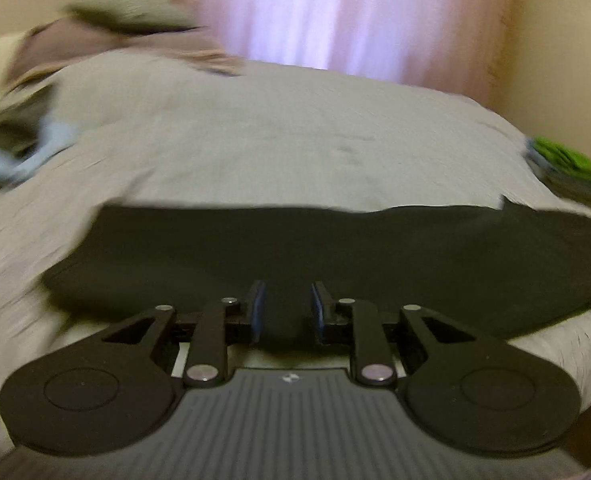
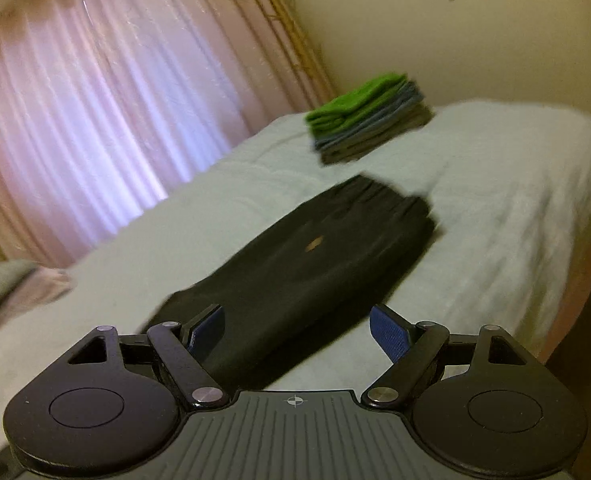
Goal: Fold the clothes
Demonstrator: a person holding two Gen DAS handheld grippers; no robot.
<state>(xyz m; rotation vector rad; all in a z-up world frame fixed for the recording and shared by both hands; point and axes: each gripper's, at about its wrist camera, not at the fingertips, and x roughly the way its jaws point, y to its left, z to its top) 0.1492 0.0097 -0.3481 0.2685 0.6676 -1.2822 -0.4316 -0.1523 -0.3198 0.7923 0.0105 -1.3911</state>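
Note:
A black garment (image 1: 335, 256) lies folded into a long flat strip across the near part of the bed (image 1: 255, 140). My left gripper (image 1: 288, 308) hovers at its near edge, jaws a little apart; dark cloth shows in the gap, but the pads do not press on it. In the right wrist view the same black garment (image 2: 315, 252) stretches away from my right gripper (image 2: 295, 328), which is wide open over its near end with nothing gripped. Both views are blurred.
A stack of folded clothes (image 2: 369, 116), green on top, sits at the bed's far corner, also the stack (image 1: 567, 168) at the right edge. Unfolded clothes (image 1: 115, 28) are heaped at the far left, with a light blue piece (image 1: 51, 140). Pink curtains (image 2: 95, 120) hang behind the bed (image 2: 495, 200).

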